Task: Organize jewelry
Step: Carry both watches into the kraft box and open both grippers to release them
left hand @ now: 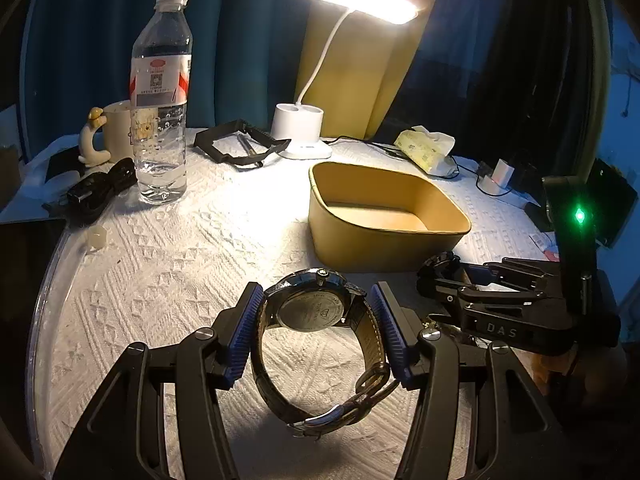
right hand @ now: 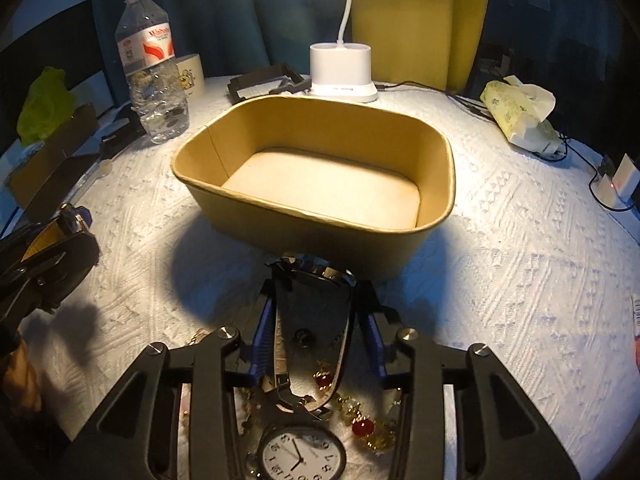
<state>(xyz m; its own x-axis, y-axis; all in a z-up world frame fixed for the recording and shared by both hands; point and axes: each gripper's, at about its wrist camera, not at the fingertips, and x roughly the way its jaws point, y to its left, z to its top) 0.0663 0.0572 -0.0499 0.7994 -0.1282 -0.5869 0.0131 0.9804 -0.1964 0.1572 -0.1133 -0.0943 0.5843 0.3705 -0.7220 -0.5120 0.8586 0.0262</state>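
- We start far to the left in the left wrist view, where a cream mug (left hand: 116,130) with a little yellow figure on its handle stands on the table (left hand: 168,272), which has a white bumpy cloth on it.
- Just beside the mug is a clear water bottle (left hand: 162,96), standing up, with a red and white label.
- Next comes a black frame-like thing (left hand: 236,144) lying flat, and then the white desk lamp (left hand: 300,128), which is switched on.
- In the middle is the brown paper box (right hand: 316,168). We see nothing inside it.
- Close in front, our left claw (left hand: 316,332) is clamped on a black wristwatch (left hand: 316,320). Its blue pads (left hand: 244,332) press on both sides of the strap loop, and we see the back of the watch.
- In the right wrist view, our right claw (right hand: 316,340) is clamped on another dark watch (right hand: 312,312), just in front of the box wall. Its blue pads sit tight on the two sides of the strap.
- Under that claw, on the cloth, lie a pocket watch (right hand: 300,456) with a white face and some beads (right hand: 360,426), red and gold ones.
- Far to the right is a pack of tissues (right hand: 520,116), with one tissue sticking out, and then a small white charger (right hand: 620,180) with black wires (right hand: 576,148) running to it.
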